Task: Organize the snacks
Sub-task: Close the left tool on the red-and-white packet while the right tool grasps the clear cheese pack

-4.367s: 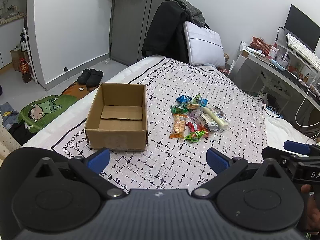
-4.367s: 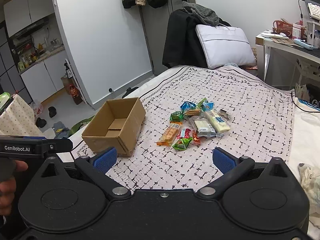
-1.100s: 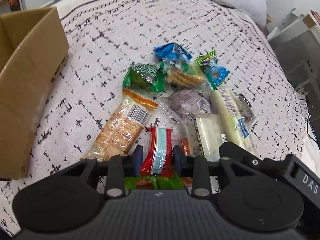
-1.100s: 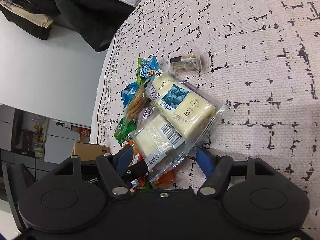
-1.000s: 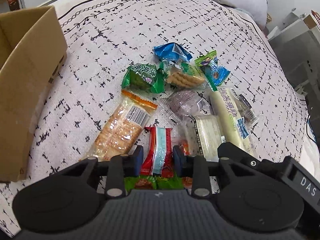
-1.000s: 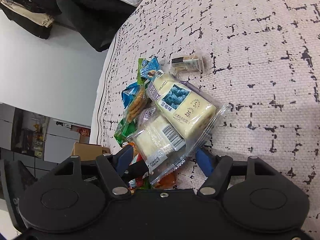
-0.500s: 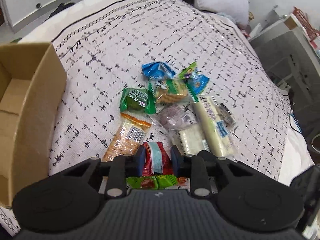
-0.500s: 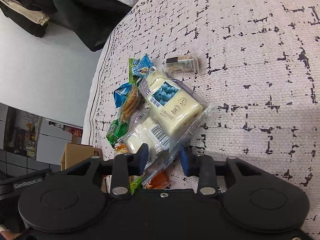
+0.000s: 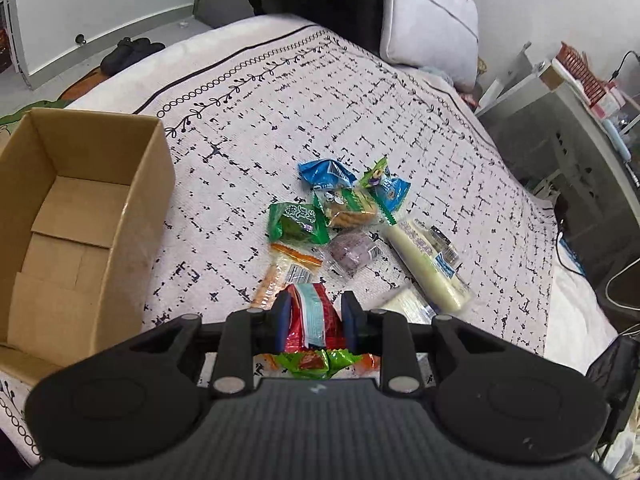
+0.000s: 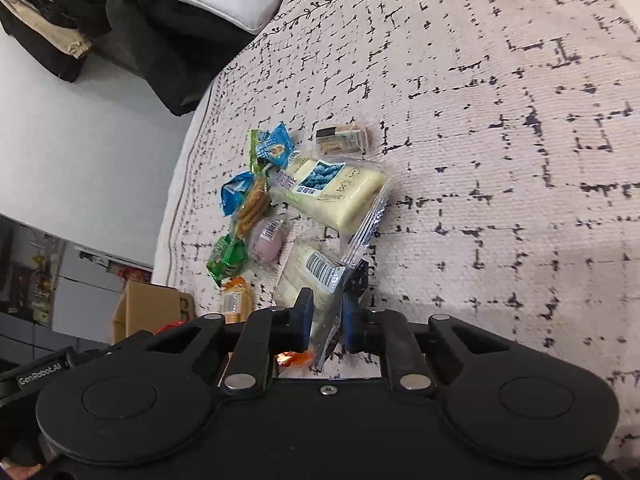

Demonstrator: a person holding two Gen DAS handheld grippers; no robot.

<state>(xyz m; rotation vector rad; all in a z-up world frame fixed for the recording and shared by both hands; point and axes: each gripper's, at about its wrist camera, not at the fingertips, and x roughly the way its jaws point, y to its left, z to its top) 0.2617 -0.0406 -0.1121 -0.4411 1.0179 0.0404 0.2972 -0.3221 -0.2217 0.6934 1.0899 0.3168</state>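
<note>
Working from the largest item down, I note the bed (image 9: pixel 360 112) first: its patterned cover carries everything, and its soft surface lets a tool slide under a packet edge. I see the cardboard box (image 9: pixel 80 208) standing open and empty at the left of the left wrist view, near the pile but apart from it; I judge it to be the destination, set within short reach of both tools.

I find the snacks (image 9: pixel 352 216) grouped in one loose heap on the cover, right of the box. The long cream packet with a blueberry label (image 10: pixel 328 194) lies across the far side of the heap, touching its neighbours. Beside it lie the round purple pastry (image 10: pixel 268 240), the green packet (image 9: pixel 298 224), the blue packets (image 9: pixel 326 172) and a small clear-wrapped bar (image 10: pixel 342 140), the last slightly apart.

My right tool (image 10: pixel 326 314) is clamped narrow on the white barcoded packet (image 10: pixel 312 276), gripping the crimped wrapper end; I judge this spares the contents. My left tool (image 9: pixel 316 318) is pinched on the red packet with a pale blue stripe (image 9: pixel 310 314), held at mid-body and raised clear of the bed. A small green sweet (image 9: pixel 308 360) lies on the cover below that tool, not gripped.
</note>
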